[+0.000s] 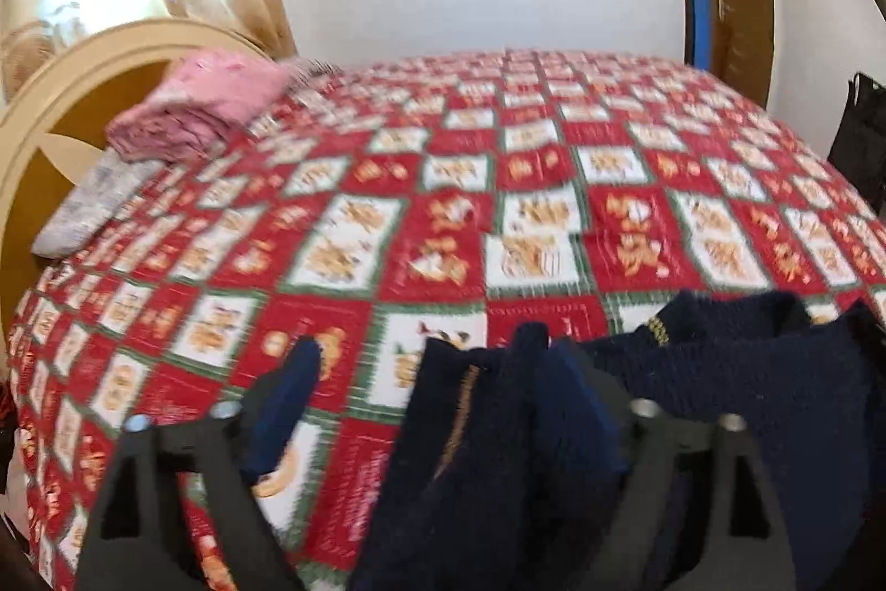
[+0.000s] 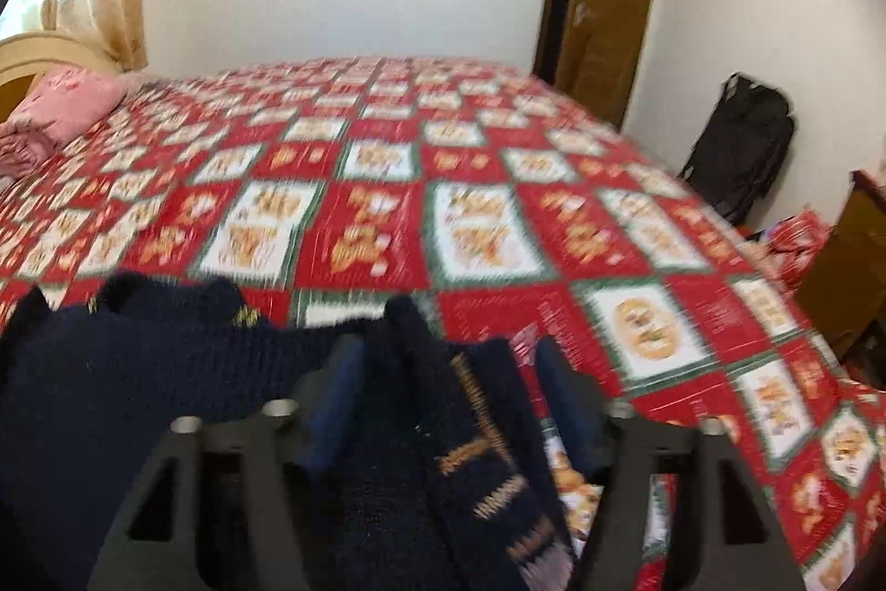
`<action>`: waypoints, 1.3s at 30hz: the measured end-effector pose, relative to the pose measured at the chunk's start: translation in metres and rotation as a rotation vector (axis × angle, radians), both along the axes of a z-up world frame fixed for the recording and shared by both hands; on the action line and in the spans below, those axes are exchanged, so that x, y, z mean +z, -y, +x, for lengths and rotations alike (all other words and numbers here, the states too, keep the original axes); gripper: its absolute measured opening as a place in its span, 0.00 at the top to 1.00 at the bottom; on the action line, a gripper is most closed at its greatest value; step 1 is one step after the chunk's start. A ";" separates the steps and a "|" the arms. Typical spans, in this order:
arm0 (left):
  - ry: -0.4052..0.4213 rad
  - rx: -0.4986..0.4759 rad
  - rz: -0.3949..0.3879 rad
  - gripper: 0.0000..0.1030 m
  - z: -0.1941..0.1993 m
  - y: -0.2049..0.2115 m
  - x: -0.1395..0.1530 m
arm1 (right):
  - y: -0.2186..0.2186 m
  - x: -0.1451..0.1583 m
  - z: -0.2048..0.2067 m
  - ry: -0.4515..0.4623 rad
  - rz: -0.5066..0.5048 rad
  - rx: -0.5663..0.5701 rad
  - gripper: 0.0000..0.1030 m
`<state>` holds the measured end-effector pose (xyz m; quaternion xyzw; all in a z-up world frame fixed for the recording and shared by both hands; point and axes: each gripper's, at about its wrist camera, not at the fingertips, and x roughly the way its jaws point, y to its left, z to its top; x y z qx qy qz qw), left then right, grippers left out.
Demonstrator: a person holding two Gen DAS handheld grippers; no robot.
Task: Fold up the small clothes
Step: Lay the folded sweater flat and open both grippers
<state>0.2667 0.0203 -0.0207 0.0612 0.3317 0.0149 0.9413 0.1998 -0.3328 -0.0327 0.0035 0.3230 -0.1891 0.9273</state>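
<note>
left gripper (image 1: pixel 437 386) and right gripper (image 2: pixel 448 380), both with jaws parted

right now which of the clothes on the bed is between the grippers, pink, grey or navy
The navy knit garment: it hangs across both grippers, while the pink folded stack and grey piece lie far off by the headboard.

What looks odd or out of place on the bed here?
Nothing stands out. The navy knit garment hangs bunched between the left gripper and right gripper above the red patchwork bedspread; the pink folded bedding lies by the headboard.
</note>
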 end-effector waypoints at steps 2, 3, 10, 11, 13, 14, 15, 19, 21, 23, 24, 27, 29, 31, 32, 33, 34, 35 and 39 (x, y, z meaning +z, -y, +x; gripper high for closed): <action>0.018 -0.006 -0.001 0.09 -0.011 -0.002 0.007 | -0.007 0.014 -0.008 0.015 -0.019 -0.002 0.33; 0.013 -0.010 0.005 0.08 -0.018 -0.001 0.008 | -0.012 0.021 -0.014 0.024 -0.027 0.005 0.33; -0.028 -0.023 -0.046 0.08 -0.055 0.003 -0.002 | -0.049 0.039 -0.049 0.028 -0.027 0.084 0.33; -0.034 -0.025 -0.058 0.08 -0.060 0.002 -0.003 | -0.053 0.040 -0.052 0.025 -0.023 0.091 0.33; -0.046 -0.029 -0.081 0.08 -0.068 -0.001 -0.006 | -0.065 0.039 -0.061 0.015 -0.005 0.121 0.33; -0.050 -0.028 -0.086 0.08 -0.073 -0.003 -0.006 | -0.069 0.038 -0.063 0.012 -0.004 0.130 0.33; -0.053 -0.024 -0.091 0.08 -0.077 -0.006 -0.007 | -0.076 0.038 -0.066 0.004 -0.006 0.144 0.33; -0.059 -0.006 -0.113 0.08 -0.091 -0.016 -0.010 | -0.089 0.037 -0.076 -0.003 0.011 0.177 0.33; -0.064 0.002 -0.126 0.08 -0.097 -0.019 -0.012 | -0.094 0.034 -0.082 -0.013 0.022 0.209 0.33; -0.070 0.001 -0.122 0.08 -0.102 -0.020 -0.015 | -0.097 0.025 -0.090 -0.021 0.029 0.240 0.33; -0.073 0.001 -0.116 0.08 -0.104 -0.019 -0.017 | -0.097 0.019 -0.095 -0.024 0.026 0.255 0.33; -0.097 0.003 -0.067 0.08 -0.108 -0.013 -0.027 | -0.094 0.000 -0.106 -0.051 0.014 0.272 0.33; -0.102 0.001 -0.049 0.08 -0.110 -0.010 -0.031 | -0.085 -0.014 -0.112 -0.087 0.031 0.277 0.33; -0.103 -0.005 -0.034 0.08 -0.112 -0.007 -0.033 | -0.073 -0.023 -0.116 -0.114 0.060 0.263 0.33; -0.100 -0.008 -0.020 0.08 -0.113 -0.005 -0.034 | -0.066 -0.027 -0.119 -0.125 0.073 0.250 0.33; -0.099 -0.008 -0.006 0.08 -0.114 -0.003 -0.035 | -0.060 -0.031 -0.121 -0.139 0.084 0.239 0.33; -0.100 -0.007 0.018 0.08 -0.114 0.000 -0.037 | -0.056 -0.035 -0.122 -0.151 0.090 0.226 0.33; -0.102 -0.006 0.034 0.08 -0.115 0.002 -0.038 | -0.050 -0.038 -0.123 -0.164 0.099 0.209 0.33; -0.114 -0.009 0.069 0.08 -0.114 0.008 -0.044 | -0.031 -0.049 -0.132 -0.176 0.153 0.178 0.33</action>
